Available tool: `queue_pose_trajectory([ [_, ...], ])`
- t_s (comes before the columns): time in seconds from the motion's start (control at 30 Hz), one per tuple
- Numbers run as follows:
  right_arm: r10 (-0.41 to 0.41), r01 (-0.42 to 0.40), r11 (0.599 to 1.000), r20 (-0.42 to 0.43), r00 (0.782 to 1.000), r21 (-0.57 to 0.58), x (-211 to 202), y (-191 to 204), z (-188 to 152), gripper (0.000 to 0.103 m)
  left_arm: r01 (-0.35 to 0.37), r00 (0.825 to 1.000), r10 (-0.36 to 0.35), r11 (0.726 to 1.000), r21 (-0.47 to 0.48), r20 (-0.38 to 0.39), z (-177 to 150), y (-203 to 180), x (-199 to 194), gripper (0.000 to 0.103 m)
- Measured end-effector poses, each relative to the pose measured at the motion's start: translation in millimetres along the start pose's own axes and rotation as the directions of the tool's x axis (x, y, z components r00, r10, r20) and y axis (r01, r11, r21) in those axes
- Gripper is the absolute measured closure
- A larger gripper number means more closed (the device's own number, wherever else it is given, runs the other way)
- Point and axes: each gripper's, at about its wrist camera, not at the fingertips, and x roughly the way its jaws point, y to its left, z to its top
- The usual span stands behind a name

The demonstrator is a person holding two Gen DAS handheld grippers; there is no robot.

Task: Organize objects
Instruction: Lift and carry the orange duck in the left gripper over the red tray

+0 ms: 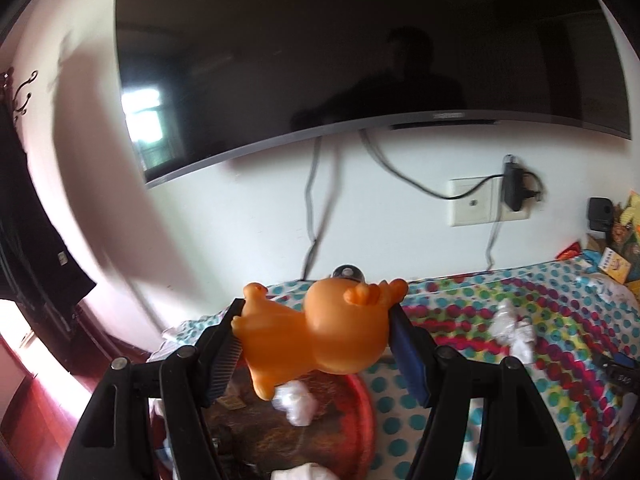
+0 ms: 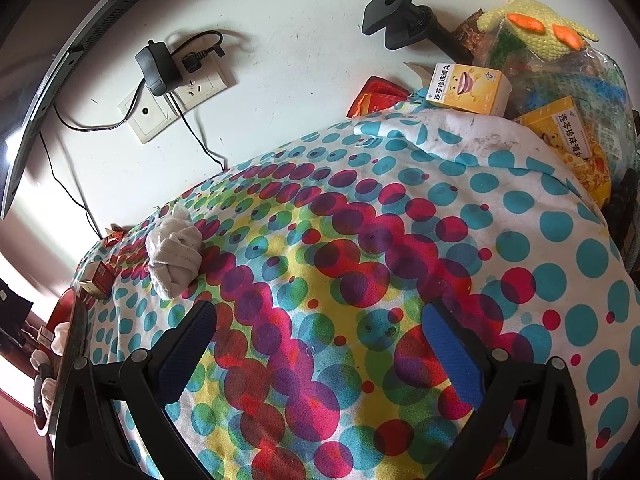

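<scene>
My left gripper (image 1: 316, 328) is shut on an orange rubber toy animal (image 1: 320, 332), held in the air above a red basin (image 1: 360, 396) that holds white crumpled cloths (image 1: 296, 400). My right gripper (image 2: 320, 344) is open and empty, hovering over the polka-dot cloth (image 2: 360, 240) that covers the table. A rolled white sock (image 2: 174, 256) lies on the cloth to the upper left of the right gripper. It also shows in the left wrist view (image 1: 514, 328). A red cigarette pack (image 2: 96, 278) lies near the cloth's left edge.
A large TV (image 1: 360, 60) hangs on the white wall, with cables and a wall socket (image 1: 480, 200) below. Yellow medicine boxes (image 2: 468, 88), a knitted yellow toy (image 2: 536, 24) and a black camera mount (image 2: 396, 12) crowd the table's far right. The red basin's rim shows at left (image 2: 68, 340).
</scene>
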Motion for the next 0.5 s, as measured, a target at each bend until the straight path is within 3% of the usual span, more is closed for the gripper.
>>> queue_pose_trajectory([
  [0.27, 0.000, 0.000, 1.000, 0.000, 1.000, 0.001, -1.2, 1.0, -1.7, 0.000, -0.124, 0.990, 0.117, 0.988, -0.087, -0.081, -10.5, 93.0, 33.0, 0.033],
  [0.5, -0.001, 0.001, 1.000, -0.002, 1.000, 0.001, -0.4, 1.5, -0.8, 0.000, -0.216, 0.963, 0.176, 0.957, -0.191, -0.206, -41.0, 166.2, 78.8, 0.033],
])
